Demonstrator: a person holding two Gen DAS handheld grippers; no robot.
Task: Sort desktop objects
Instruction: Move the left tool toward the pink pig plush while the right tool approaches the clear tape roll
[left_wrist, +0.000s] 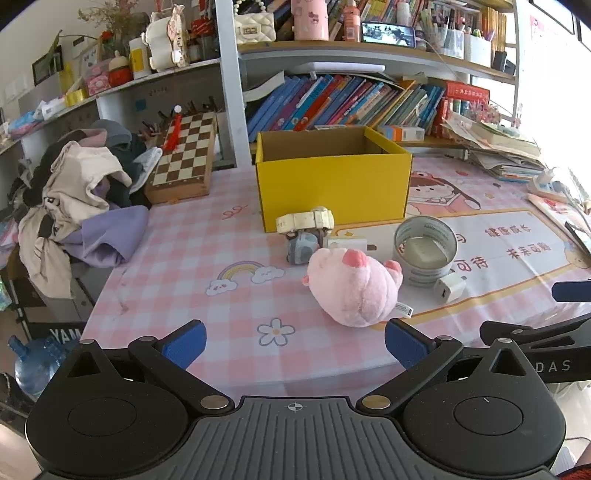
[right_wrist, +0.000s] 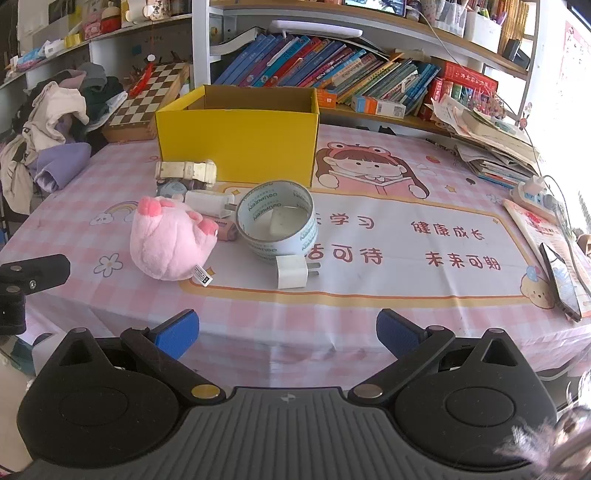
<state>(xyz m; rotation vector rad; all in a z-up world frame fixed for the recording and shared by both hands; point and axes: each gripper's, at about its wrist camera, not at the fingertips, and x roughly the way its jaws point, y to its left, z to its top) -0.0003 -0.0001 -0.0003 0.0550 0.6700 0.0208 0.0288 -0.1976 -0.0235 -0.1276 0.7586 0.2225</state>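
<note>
A pink plush pig (left_wrist: 354, 291) (right_wrist: 170, 243) lies on the pink checked tablecloth. Beside it stand a roll of clear tape (left_wrist: 424, 249) (right_wrist: 277, 221) and a white charger plug (left_wrist: 448, 289) (right_wrist: 291, 271). A second white charger (right_wrist: 208, 203), a small grey toy (left_wrist: 301, 247) and a cream strap-like object (left_wrist: 304, 220) (right_wrist: 184, 170) lie in front of an open yellow box (left_wrist: 332, 177) (right_wrist: 236, 136). My left gripper (left_wrist: 295, 345) is open and empty, just short of the pig. My right gripper (right_wrist: 288, 332) is open and empty at the table's front edge.
A chessboard box (left_wrist: 184, 158) and a pile of clothes (left_wrist: 81, 199) sit at the left. Stacked books and papers (right_wrist: 491, 147), a power strip (right_wrist: 532, 192) and a phone (right_wrist: 561, 280) lie at the right. Bookshelves (left_wrist: 351, 103) run along the back.
</note>
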